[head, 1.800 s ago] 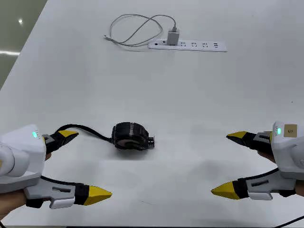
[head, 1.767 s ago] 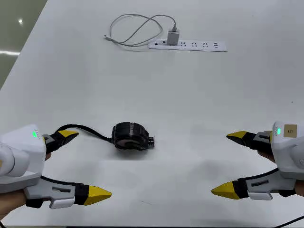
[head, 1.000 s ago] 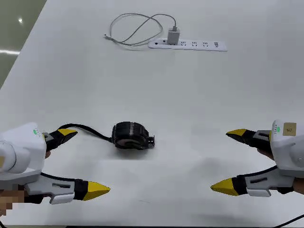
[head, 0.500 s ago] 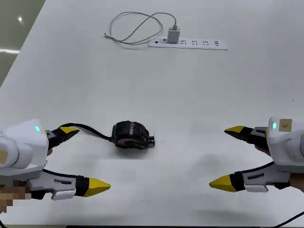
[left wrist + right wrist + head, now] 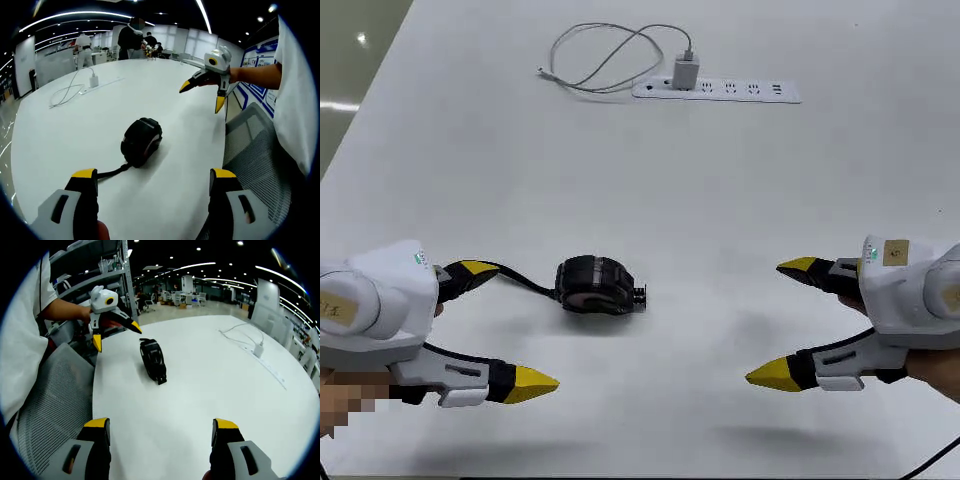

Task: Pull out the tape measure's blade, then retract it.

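Tabletop [image 5: 670,180]: tape measure [image 5: 595,286] btwn L tongs [image 5: 512,325], R tongs [image 5: 770,322].

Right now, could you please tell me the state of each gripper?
Left gripper: open, holding nothing.
Right gripper: open, holding nothing.

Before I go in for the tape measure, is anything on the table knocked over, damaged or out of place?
Nothing stands out. The tape measure lies on the table, blade in, strap trailing toward the left gripper. It and the right gripper are open and hold nothing. The power strip sits at the far edge.
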Demonstrator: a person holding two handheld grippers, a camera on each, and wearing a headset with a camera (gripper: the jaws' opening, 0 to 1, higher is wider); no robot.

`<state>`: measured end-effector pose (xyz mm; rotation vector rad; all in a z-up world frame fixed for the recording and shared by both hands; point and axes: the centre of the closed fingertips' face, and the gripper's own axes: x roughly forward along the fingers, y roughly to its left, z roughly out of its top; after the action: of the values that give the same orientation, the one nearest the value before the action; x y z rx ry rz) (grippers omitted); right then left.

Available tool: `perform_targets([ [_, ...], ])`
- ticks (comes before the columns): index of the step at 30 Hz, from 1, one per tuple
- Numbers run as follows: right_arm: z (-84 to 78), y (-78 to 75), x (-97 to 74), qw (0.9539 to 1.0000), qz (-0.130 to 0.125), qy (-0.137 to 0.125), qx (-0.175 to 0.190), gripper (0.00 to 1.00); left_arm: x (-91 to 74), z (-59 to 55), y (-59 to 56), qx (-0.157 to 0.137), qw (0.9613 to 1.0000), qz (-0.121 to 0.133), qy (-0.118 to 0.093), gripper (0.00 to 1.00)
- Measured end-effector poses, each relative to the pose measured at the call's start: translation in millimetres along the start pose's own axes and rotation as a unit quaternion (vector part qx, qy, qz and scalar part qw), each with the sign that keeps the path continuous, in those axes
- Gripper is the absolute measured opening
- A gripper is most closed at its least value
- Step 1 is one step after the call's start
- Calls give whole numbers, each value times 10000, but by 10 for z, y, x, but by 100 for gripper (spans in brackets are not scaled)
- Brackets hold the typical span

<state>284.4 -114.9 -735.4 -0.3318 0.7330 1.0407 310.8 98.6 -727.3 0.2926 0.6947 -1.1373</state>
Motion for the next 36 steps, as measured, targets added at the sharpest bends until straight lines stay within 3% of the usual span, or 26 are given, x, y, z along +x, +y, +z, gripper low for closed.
perform_targets([
  [17, 17, -72, 172, 9995, 238, 128, -161, 82, 196, 34, 117, 254, 9993, -205, 172, 80],
  [22, 46, -80, 224, 9992, 294, 155, -214, 82, 256, 22, 175, 325, 9987, -251, 317, 73],
  [30, 64, -111, 294, 9989, 333, 180, -267, 81, 327, 23, 266, 378, 9981, -285, 404, 66],
  [36, 81, -123, 341, 9987, 388, 170, -282, 80, 393, 45, 290, 541, 9969, -333, 458, 55],
])
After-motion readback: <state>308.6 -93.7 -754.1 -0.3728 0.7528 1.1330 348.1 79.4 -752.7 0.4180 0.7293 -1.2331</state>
